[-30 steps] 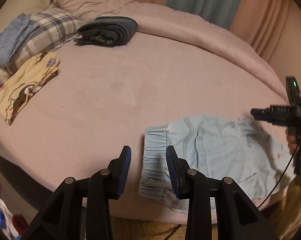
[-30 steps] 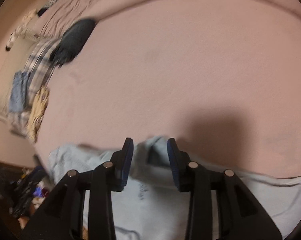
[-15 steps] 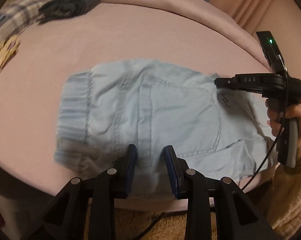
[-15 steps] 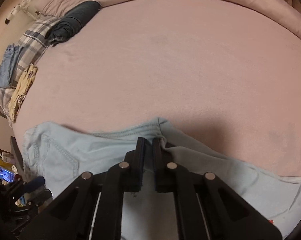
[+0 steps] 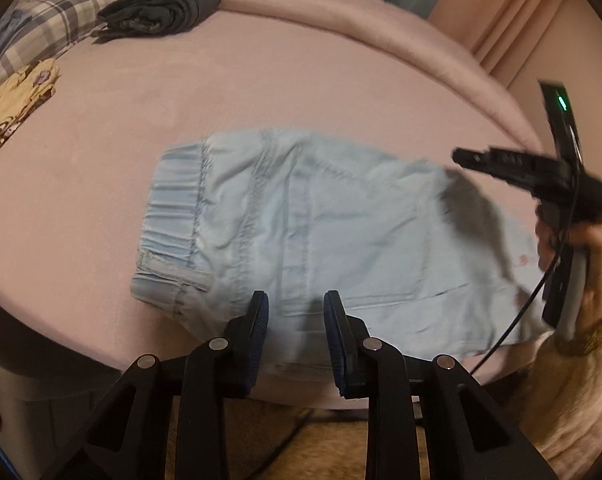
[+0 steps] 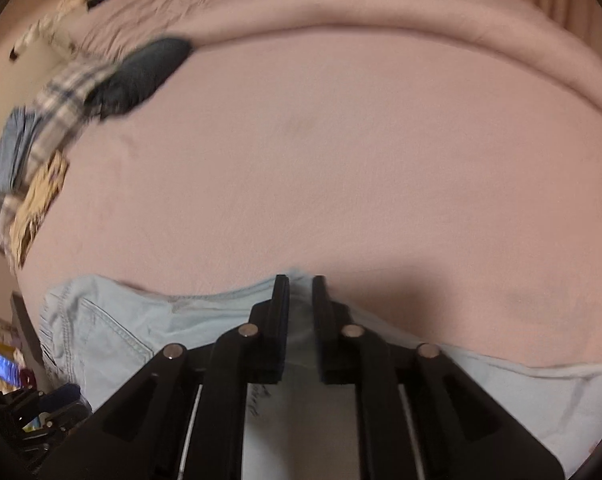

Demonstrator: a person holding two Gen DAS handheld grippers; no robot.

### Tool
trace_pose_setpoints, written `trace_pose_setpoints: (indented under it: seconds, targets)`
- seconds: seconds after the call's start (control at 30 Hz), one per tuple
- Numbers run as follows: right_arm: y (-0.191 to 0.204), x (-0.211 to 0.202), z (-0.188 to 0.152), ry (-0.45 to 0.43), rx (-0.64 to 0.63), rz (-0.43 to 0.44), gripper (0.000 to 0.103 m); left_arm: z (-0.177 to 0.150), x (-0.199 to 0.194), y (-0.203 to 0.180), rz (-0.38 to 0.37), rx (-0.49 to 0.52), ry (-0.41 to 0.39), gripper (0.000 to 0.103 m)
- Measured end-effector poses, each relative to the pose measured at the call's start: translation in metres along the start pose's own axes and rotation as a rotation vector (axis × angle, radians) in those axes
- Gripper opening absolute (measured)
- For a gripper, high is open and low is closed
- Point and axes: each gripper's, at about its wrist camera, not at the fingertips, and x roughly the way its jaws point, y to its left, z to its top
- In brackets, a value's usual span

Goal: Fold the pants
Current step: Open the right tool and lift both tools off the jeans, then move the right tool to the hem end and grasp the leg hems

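Left gripper [image 5: 295,312]: jaws spread apart above the near edge of the light blue pants [image 5: 321,236], nothing between them. Right gripper [image 6: 300,294]: jaws drawn nearly together over the far hem of the pants [image 6: 149,320]; whether fabric is pinched cannot be told. The pants lie flat near the 6 o'clock edge of the pink bed [image 5: 261,92], waistband toward 9 o'clock in the left view, with a dark folded garment [image 5: 161,10] at 11 o'clock.

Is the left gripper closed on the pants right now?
No. The left gripper is open, its blue-padded fingers spread apart over the near edge of the light blue pants.
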Motion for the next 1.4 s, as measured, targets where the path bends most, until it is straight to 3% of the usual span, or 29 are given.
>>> trace_pose_setpoints:
  seconds: [0.03,0.1,0.13,0.27,0.37,0.47,0.5,0.6,0.83,1.27,1.4]
  targets:
    - [-0.005,-0.010,-0.003,-0.011,0.006,0.002,0.017,0.000,-0.005,-0.004,-0.016,0.001,-0.011,0.026]
    - [-0.023,-0.039,-0.019,-0.024,0.044,0.017,0.039,-0.002,-0.009,-0.012,-0.051,0.011,-0.016,0.028]
    - [-0.035,-0.052,-0.031,-0.036,0.066,0.027,0.042,-0.004,-0.009,-0.017,-0.075,0.016,-0.013,0.030]
    - [-0.083,-0.083,-0.089,-0.029,0.184,0.018,0.043,-0.007,0.006,-0.037,-0.152,0.020,0.027,0.031]
    - [-0.109,-0.086,-0.131,0.019,0.252,-0.069,0.043,-0.016,0.026,-0.061,-0.176,0.049,0.089,0.031]
    - [-0.135,-0.090,-0.162,0.024,0.325,-0.150,0.043,-0.021,0.040,-0.072,-0.092,0.084,0.084,0.031]
    - [-0.145,-0.090,-0.171,0.029,0.350,-0.160,0.038,-0.022,0.047,-0.073,-0.067,0.081,0.088,0.031]
    - [-0.154,-0.091,-0.182,0.011,0.362,-0.182,0.025,-0.023,0.055,-0.071,-0.050,0.061,0.091,0.031]
    - [-0.151,-0.091,-0.186,-0.011,0.316,-0.282,0.025,-0.030,0.057,-0.086,0.033,0.110,0.059,0.032]
    - [-0.155,-0.101,-0.193,-0.044,0.350,-0.259,0.027,-0.022,0.048,-0.092,0.042,0.036,0.081,0.032]
    - [-0.161,-0.105,-0.195,-0.052,0.370,-0.236,0.027,-0.011,0.040,-0.120,-0.009,0.060,0.048,0.032]
